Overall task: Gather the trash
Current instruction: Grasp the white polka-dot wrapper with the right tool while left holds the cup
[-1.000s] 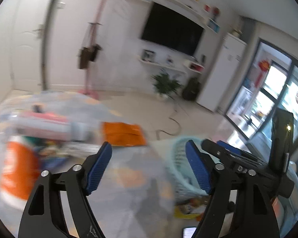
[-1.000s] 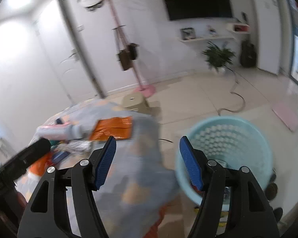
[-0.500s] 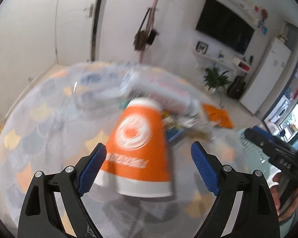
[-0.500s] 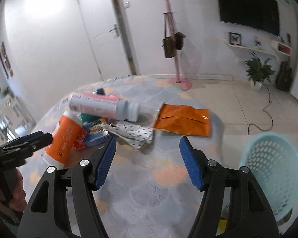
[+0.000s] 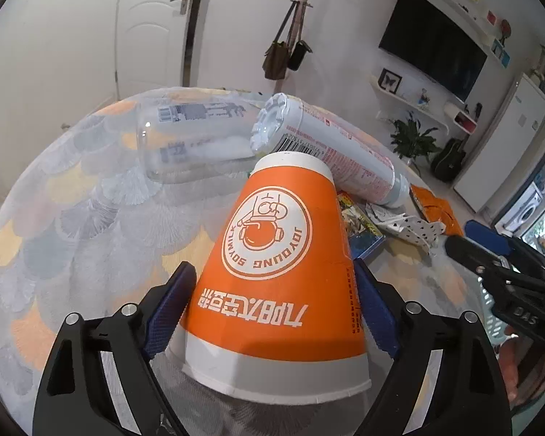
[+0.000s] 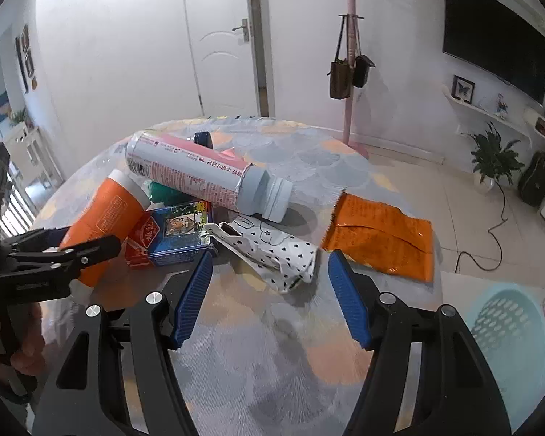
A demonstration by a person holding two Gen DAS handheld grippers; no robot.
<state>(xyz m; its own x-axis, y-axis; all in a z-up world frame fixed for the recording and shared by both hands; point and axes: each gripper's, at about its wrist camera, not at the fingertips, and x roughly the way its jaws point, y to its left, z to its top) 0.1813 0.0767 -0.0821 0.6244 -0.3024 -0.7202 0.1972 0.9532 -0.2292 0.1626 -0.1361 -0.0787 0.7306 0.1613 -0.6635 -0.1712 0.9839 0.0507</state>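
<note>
On the table (image 6: pixel 279 356), trash pile at centre: orange cup (image 5: pixel 276 272) lying on its side, pink bottle (image 6: pixel 203 178) across it, clear bottle (image 5: pixel 196 138) at 11 o'clock in the left view, card box (image 6: pixel 170 232), spotted wrapper (image 6: pixel 272 250), orange packet (image 6: pixel 381 239) at 2 o'clock in the right view. Left gripper (image 5: pixel 272 309) straddles the cup near its rim end, jaws on either side, pads at or almost at the cup wall; contact not clear, so grip state can't be called. Right gripper (image 6: pixel 269 298) hovers over the wrapper, jaws wide apart, holding nothing. Basket (image 6: pixel 508 327) sits off the table edge at 4 o'clock in the right view. Step in hand, likely: grasping the cup. Next move probably needs the jaws to pinch lightly, since paper cup crushes, then lift clear of the pink bottle resting on it and carry to the basket.
</note>
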